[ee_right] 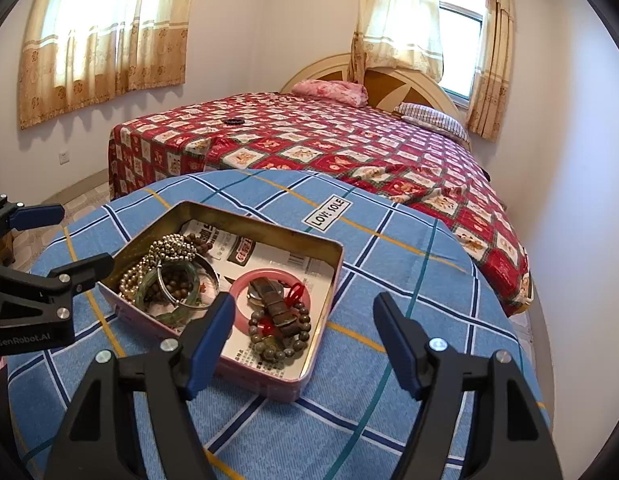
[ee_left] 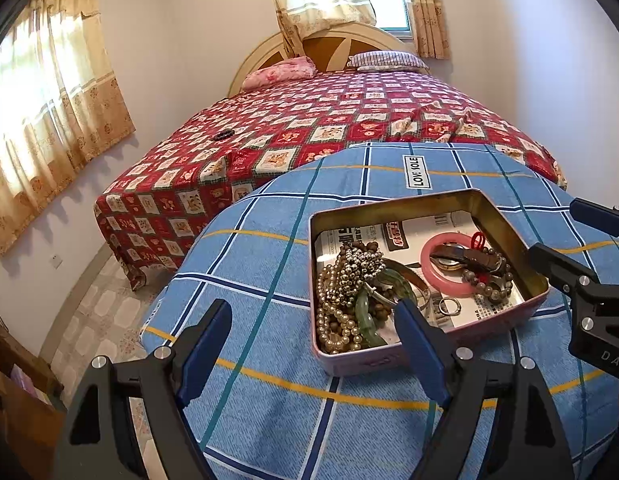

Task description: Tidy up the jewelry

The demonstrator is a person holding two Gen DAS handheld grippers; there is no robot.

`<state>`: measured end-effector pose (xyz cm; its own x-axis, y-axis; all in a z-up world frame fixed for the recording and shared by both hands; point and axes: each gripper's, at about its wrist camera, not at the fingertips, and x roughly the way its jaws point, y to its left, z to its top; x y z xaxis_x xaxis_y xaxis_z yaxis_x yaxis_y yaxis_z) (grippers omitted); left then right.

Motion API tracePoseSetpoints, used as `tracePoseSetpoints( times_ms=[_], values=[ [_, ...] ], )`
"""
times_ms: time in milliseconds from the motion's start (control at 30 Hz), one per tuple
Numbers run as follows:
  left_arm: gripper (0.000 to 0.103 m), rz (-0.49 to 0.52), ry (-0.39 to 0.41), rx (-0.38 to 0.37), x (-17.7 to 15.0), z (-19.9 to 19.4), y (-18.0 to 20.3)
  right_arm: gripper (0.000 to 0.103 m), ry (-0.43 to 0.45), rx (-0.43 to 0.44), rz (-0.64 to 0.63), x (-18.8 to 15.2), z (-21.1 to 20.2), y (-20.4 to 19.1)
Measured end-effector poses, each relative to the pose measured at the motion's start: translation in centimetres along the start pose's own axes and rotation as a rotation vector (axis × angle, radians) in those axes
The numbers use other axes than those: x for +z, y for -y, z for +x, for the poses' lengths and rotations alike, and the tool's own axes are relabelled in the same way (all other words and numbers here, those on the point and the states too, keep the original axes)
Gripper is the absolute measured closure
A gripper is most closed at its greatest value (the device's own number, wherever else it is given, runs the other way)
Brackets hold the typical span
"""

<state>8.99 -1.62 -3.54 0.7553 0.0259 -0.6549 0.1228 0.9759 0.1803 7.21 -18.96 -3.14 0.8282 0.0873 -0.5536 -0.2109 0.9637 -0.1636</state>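
Two grippers hover over the blue checked cloth (ee_left: 269,420): the left gripper (ee_left: 315,344) spread wide and empty, the right gripper (ee_right: 303,340) parted, gripping nothing. Between them sits one open tin (ee_right: 269,232) holding one pink bangle (ee_left: 429,276), one watch (ee_right: 279,312), several bead strands.

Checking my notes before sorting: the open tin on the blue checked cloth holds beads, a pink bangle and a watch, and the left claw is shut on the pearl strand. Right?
Not quite. The left claw is open and holds nothing; the left wrist view shows its jaws spread, the pearl strand lying loose in the tin. The rest stands: blue checked cloth, pink bangle and watch.
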Motion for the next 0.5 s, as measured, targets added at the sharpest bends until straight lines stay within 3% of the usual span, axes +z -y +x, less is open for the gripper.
tracePoseSetpoints(
  times_ms=[500],
  values=[
    [0.019,-0.002,0.001,0.000,0.06,-0.07,-0.15,0.029,0.006,-0.001,0.005,-0.04,-0.21,0.15]
  ],
)
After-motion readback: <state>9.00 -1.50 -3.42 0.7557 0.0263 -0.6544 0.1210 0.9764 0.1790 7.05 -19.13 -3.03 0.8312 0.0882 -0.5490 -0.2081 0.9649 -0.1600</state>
